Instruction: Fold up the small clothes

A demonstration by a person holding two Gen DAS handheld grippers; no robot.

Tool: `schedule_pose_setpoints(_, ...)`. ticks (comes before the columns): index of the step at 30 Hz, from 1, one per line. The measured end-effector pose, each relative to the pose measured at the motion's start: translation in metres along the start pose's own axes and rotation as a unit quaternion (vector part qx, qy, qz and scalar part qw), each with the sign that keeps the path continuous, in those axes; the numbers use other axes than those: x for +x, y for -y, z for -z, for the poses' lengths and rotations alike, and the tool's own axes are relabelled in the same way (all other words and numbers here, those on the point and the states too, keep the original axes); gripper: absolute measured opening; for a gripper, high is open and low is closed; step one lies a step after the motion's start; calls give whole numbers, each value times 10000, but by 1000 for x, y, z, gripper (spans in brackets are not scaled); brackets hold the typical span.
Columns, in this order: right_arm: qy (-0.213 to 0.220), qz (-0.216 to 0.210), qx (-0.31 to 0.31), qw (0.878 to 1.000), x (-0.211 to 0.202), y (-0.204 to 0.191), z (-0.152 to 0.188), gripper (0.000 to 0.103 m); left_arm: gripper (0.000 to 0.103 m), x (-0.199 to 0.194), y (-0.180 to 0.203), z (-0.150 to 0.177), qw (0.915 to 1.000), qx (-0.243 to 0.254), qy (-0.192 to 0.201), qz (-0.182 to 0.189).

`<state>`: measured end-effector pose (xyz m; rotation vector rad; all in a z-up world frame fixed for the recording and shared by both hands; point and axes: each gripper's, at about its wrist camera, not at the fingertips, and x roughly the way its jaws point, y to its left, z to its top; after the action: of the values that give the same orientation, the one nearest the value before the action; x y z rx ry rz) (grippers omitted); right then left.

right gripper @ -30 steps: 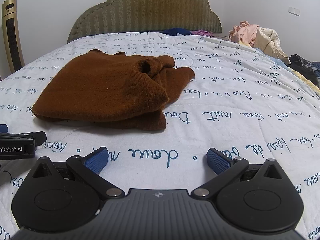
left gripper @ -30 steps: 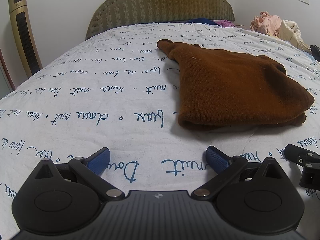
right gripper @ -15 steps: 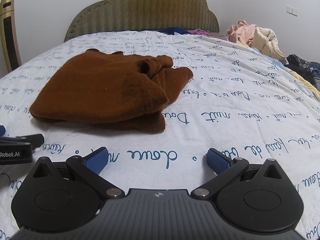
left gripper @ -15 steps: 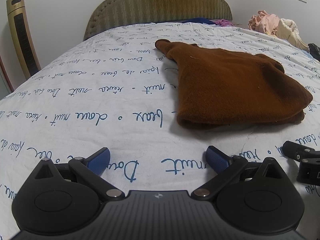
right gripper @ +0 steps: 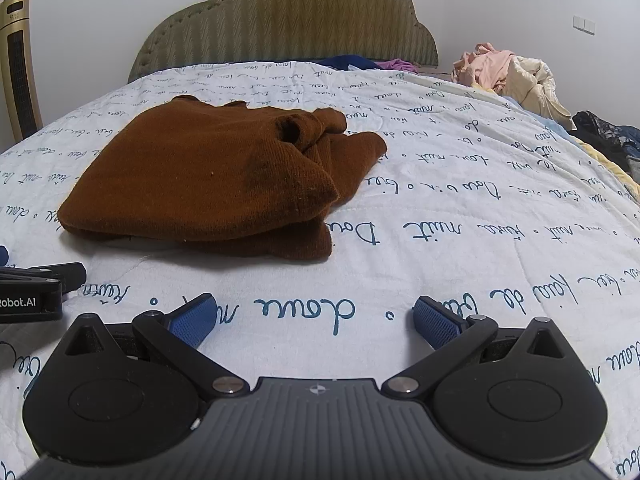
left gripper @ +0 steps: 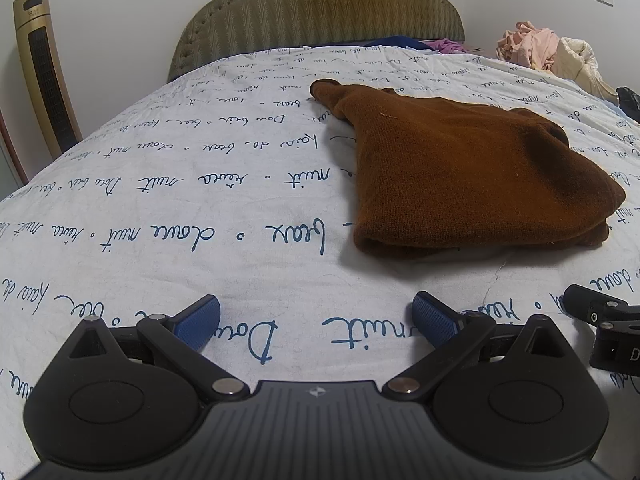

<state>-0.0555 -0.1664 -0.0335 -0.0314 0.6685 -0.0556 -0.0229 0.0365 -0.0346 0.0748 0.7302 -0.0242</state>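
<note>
The brown top (left gripper: 472,168) is lying folded on the bed (left gripper: 200,208), ahead of both claws. No cloth is being held. The left claw (left gripper: 316,316) is being kept wide apart, and the right claw (right gripper: 314,316) too. The fold looks done, though one edge is sticking out. More clothes (right gripper: 508,76) are waiting. "Robot.AI" is written on the left claw; "nuit" on the sheet.

Soft, even indoor light; sharp focus; fisheye-bent, vignetted edges.
</note>
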Motion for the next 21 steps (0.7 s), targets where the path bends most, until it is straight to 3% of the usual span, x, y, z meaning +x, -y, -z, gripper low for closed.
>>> schedule_pose_setpoints(21, 5, 11, -9, 10000, 1, -1, 1, 103, 103, 0, 0, 0, 10000, 8, 5, -4)
